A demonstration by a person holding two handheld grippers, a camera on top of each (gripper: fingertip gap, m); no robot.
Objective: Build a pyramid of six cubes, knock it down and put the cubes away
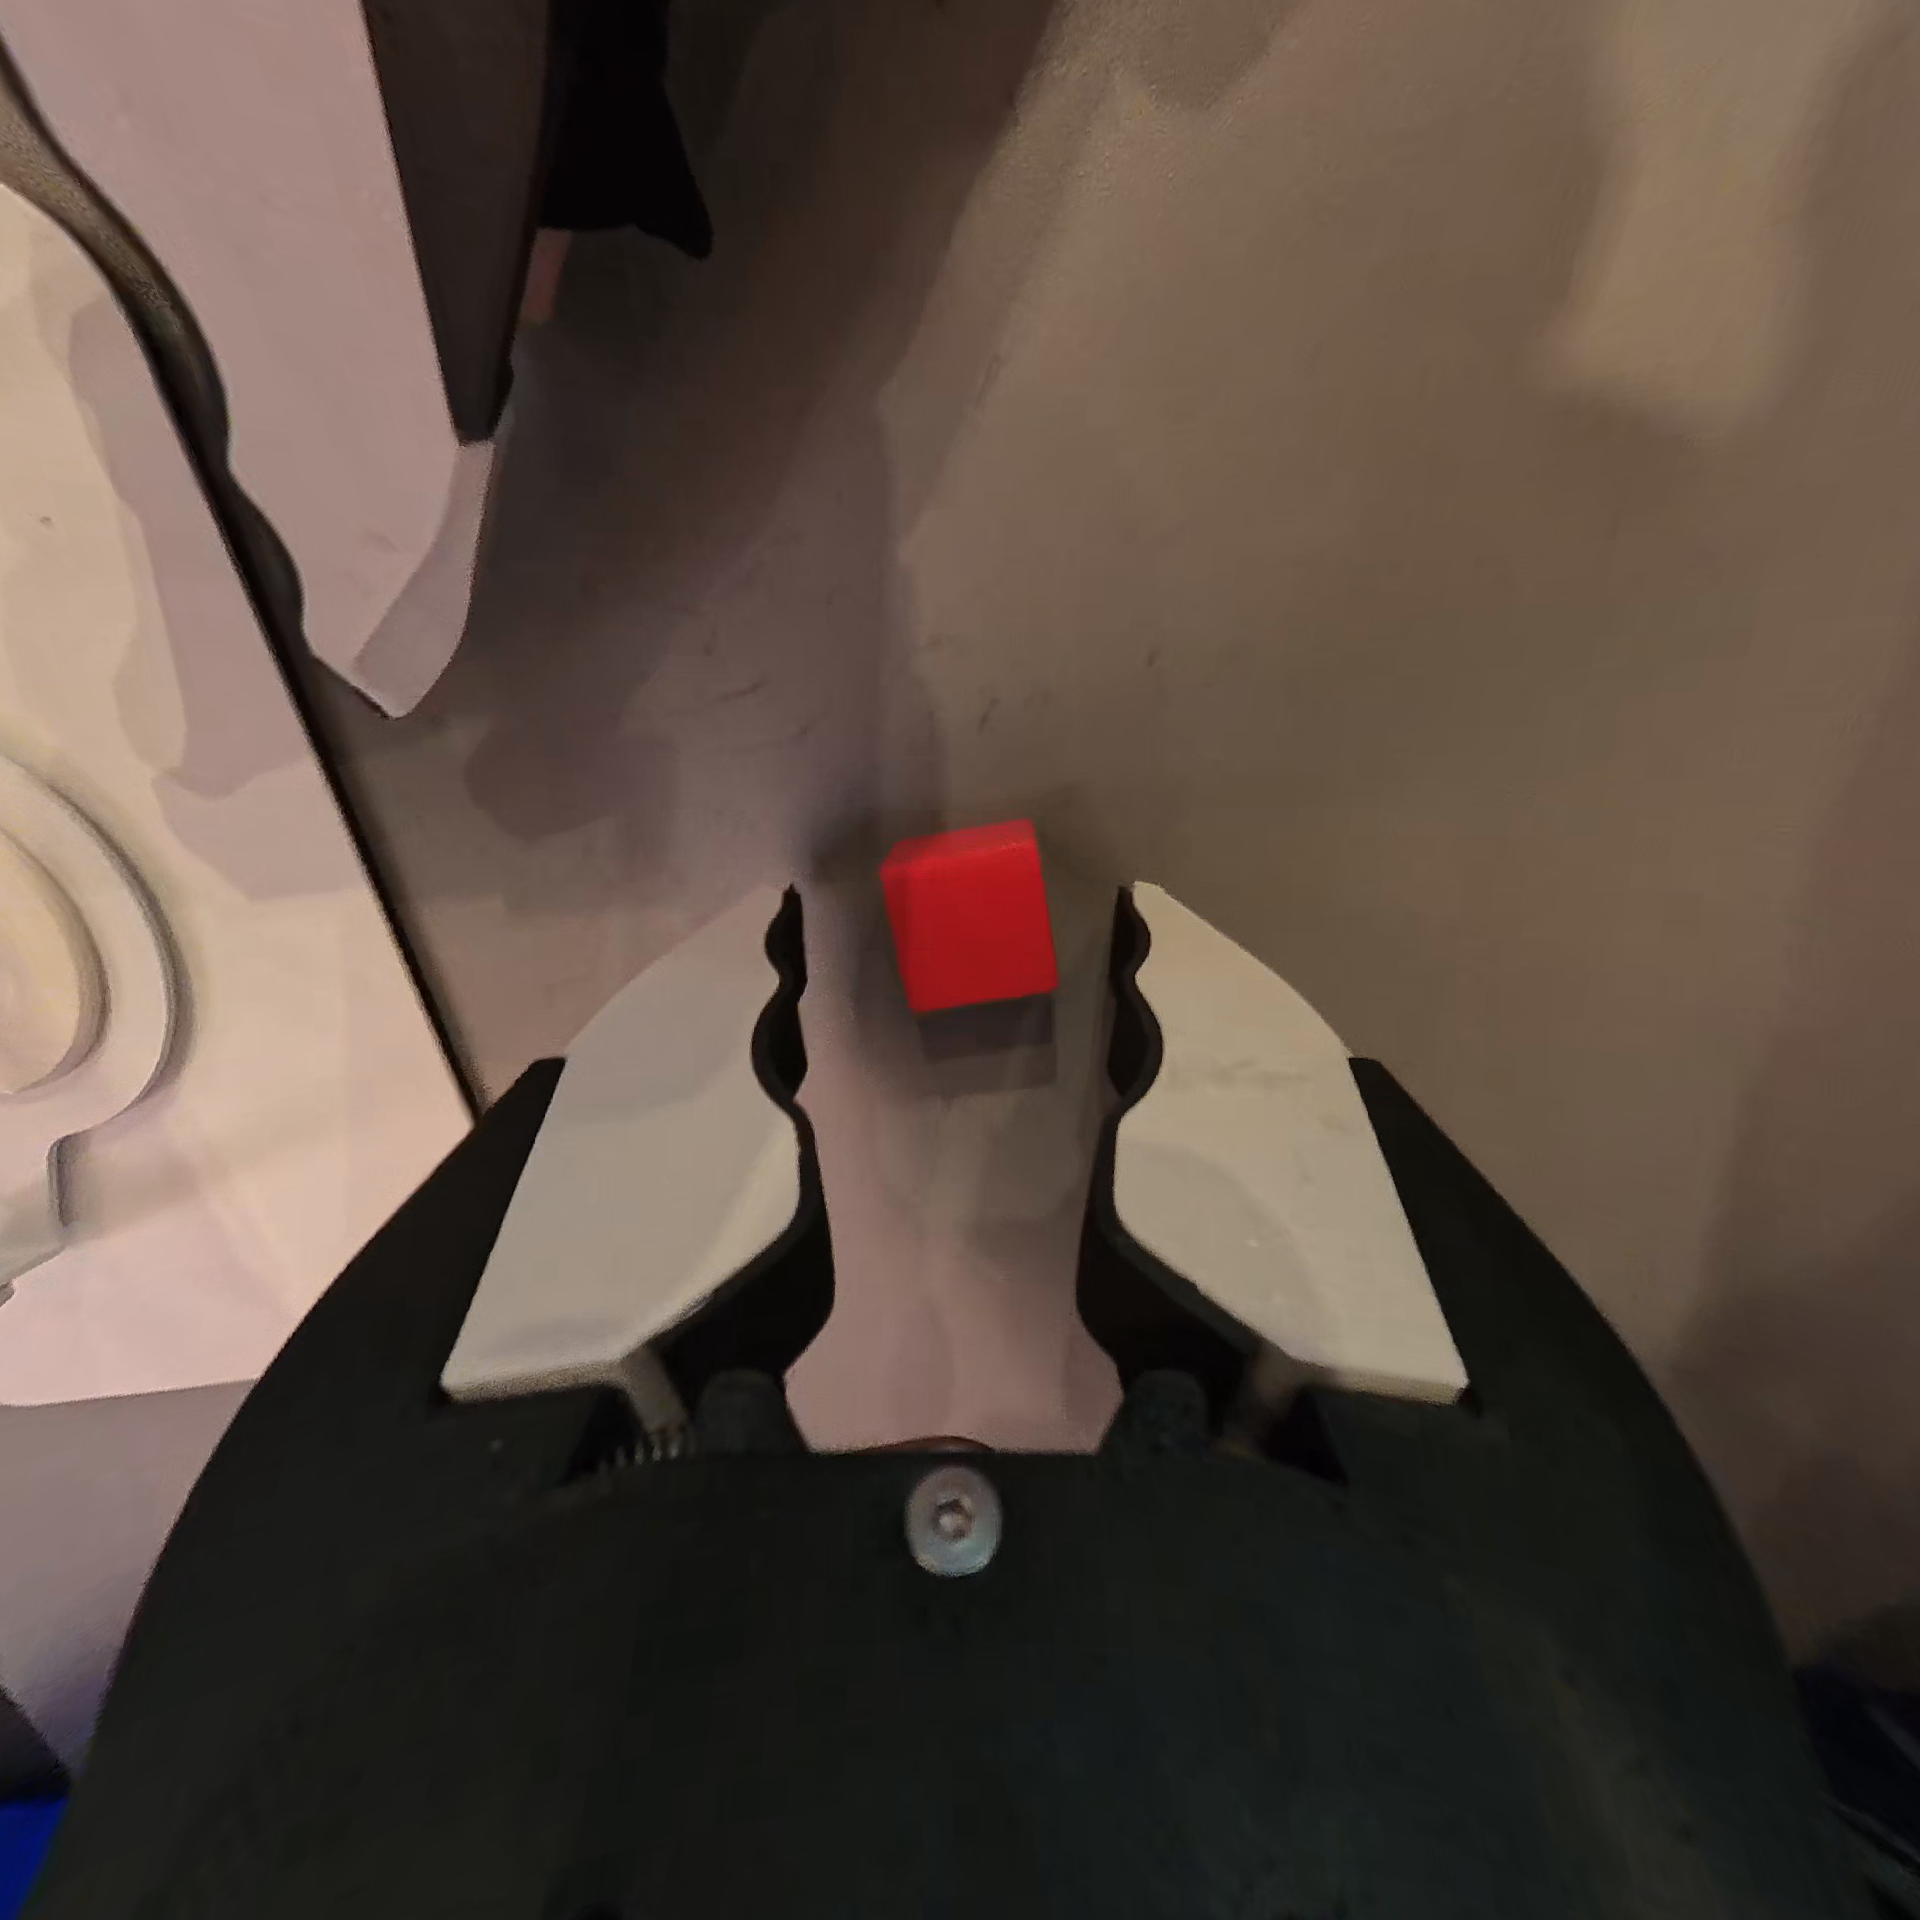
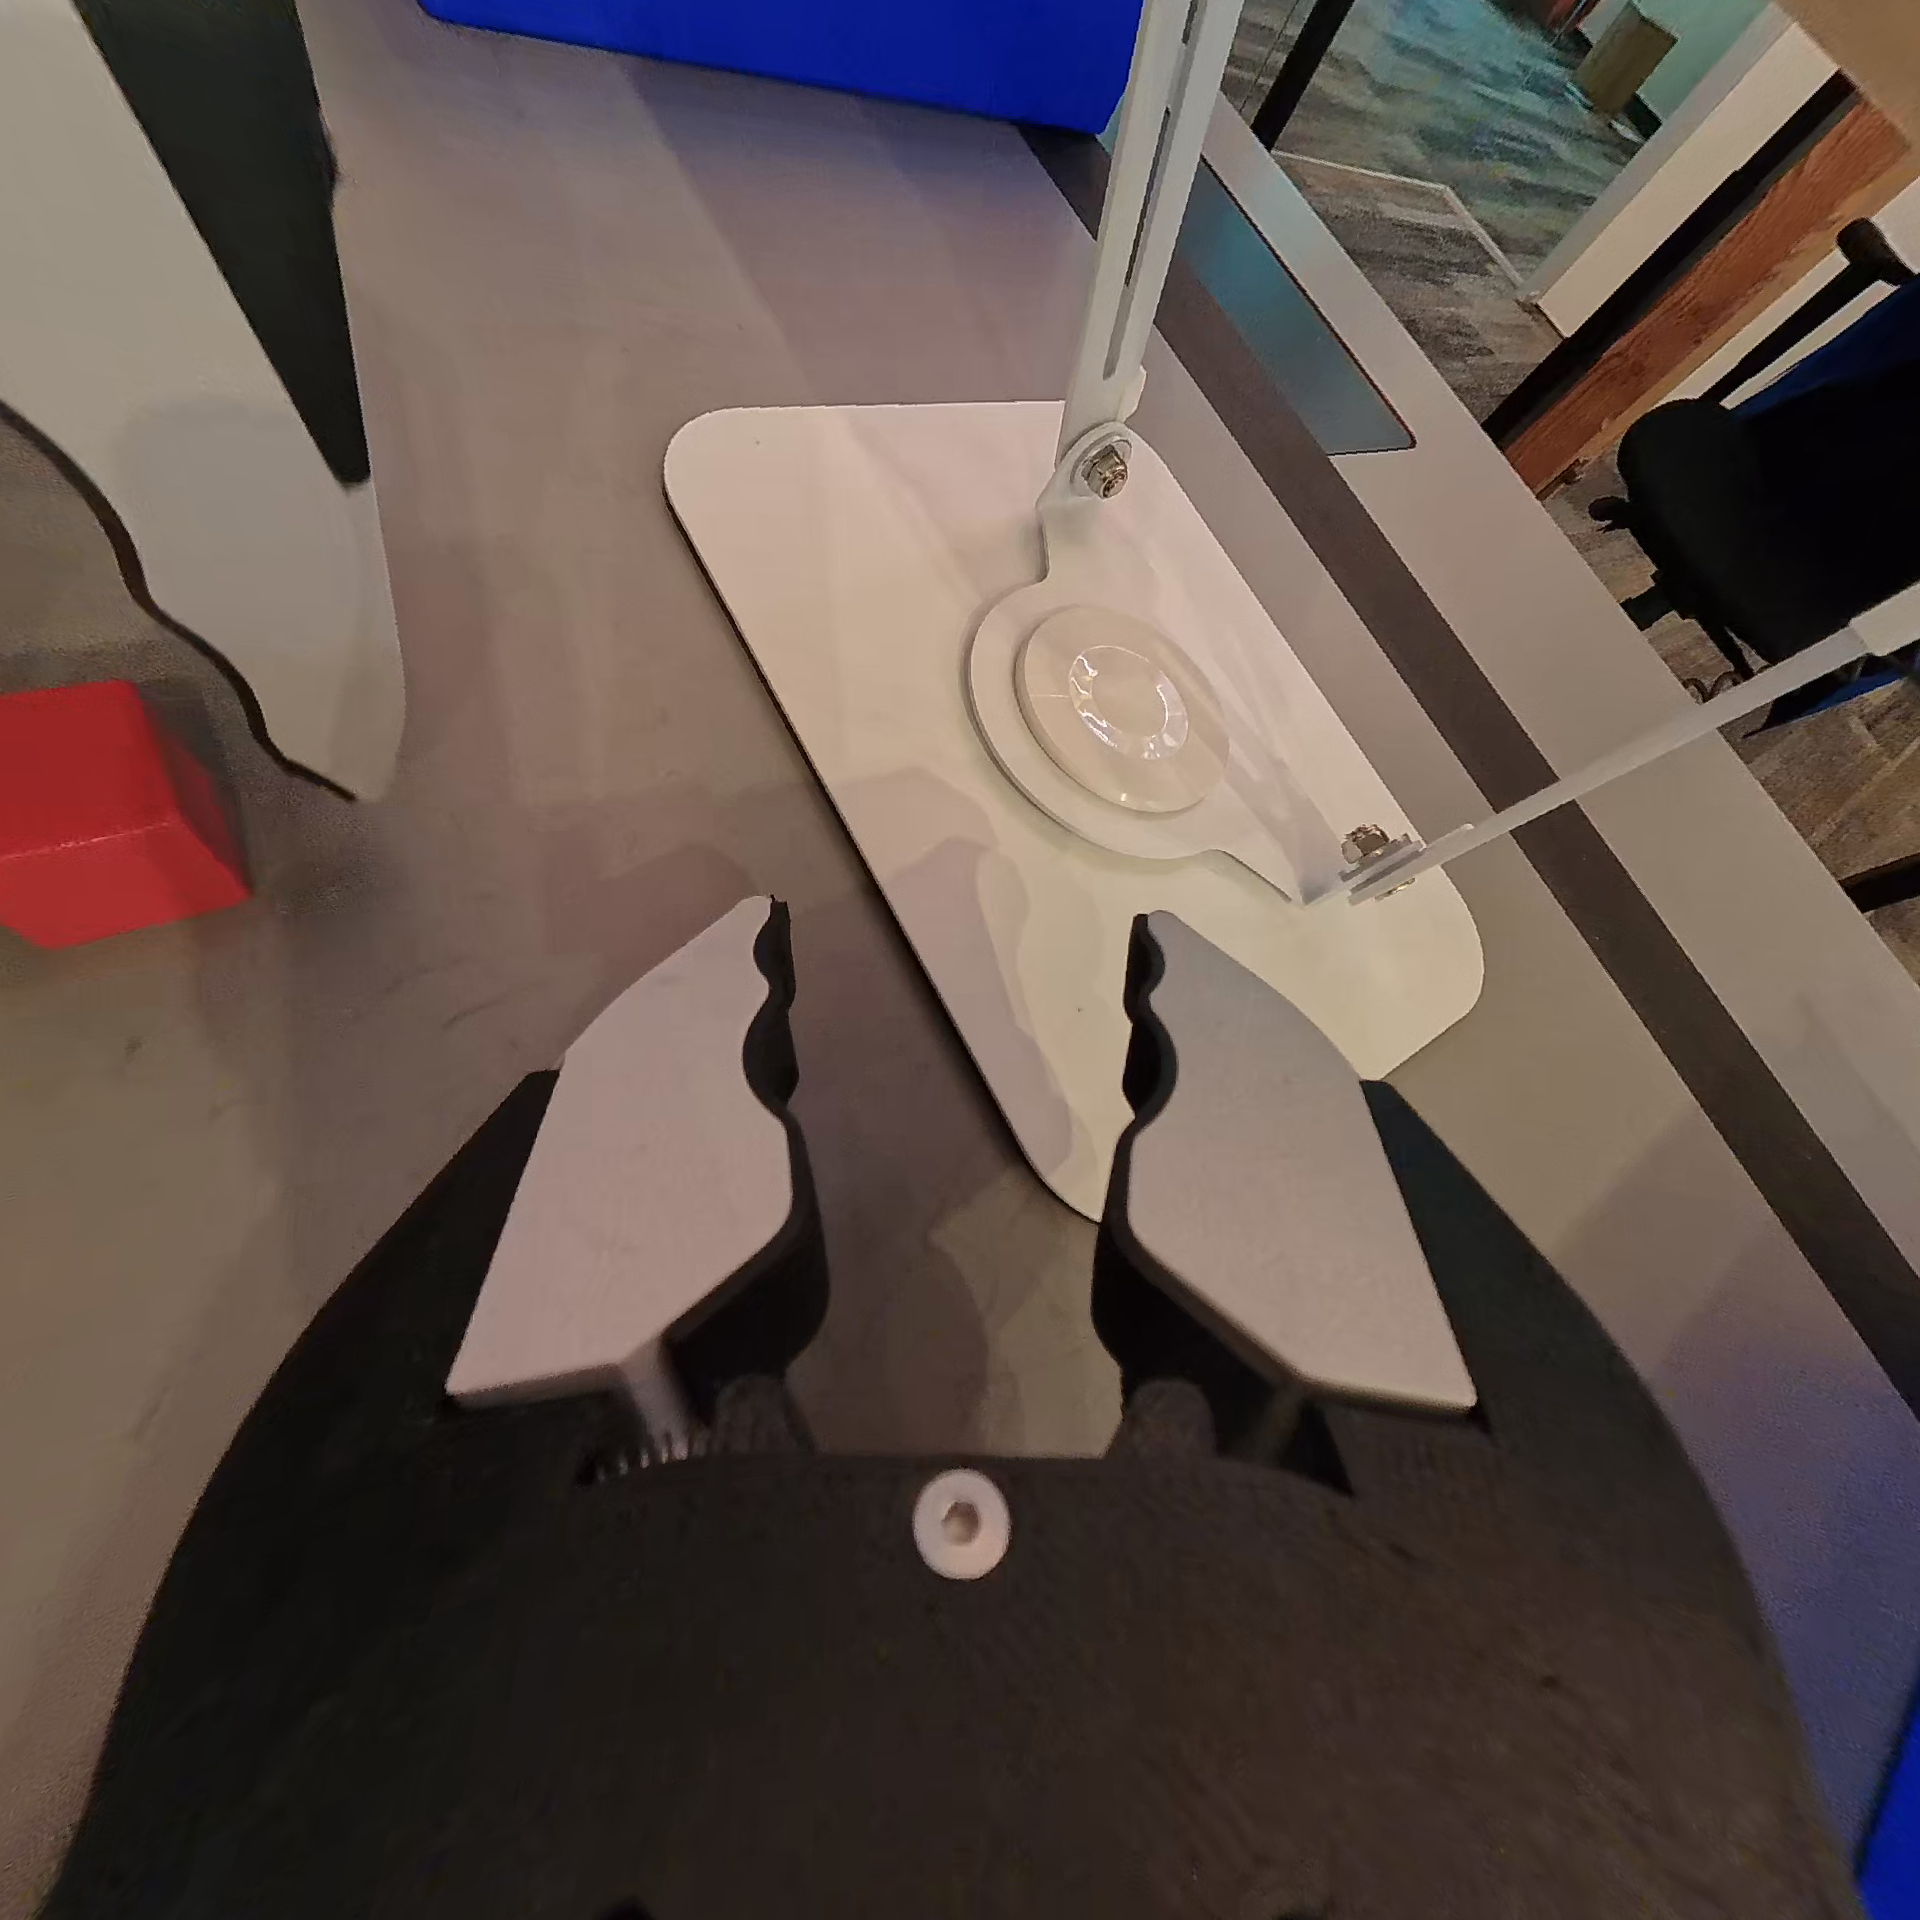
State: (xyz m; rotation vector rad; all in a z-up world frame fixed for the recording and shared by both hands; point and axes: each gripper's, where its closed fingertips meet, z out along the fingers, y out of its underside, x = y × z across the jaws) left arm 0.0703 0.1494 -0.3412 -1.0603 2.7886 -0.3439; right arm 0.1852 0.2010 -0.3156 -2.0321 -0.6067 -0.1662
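Cubes are the job, and one red cube (image 1: 968,914) sits on the counter (image 1: 1455,623) at frame centre, between the spread fingers of the left gripper (image 1: 961,904), neither pad touching it, seemingly lined up for a grasp. Right gripper (image 2: 956,925) hangs empty with fingers apart over the counter beside a white stand base (image 2: 883,582), apparently kept clear.

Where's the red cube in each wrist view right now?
Left wrist view: red cube sits centre frame on the table, between the open left tool's tips, untouched.
Right wrist view: red cube at the left edge.
Shared landmark: the white stand base.
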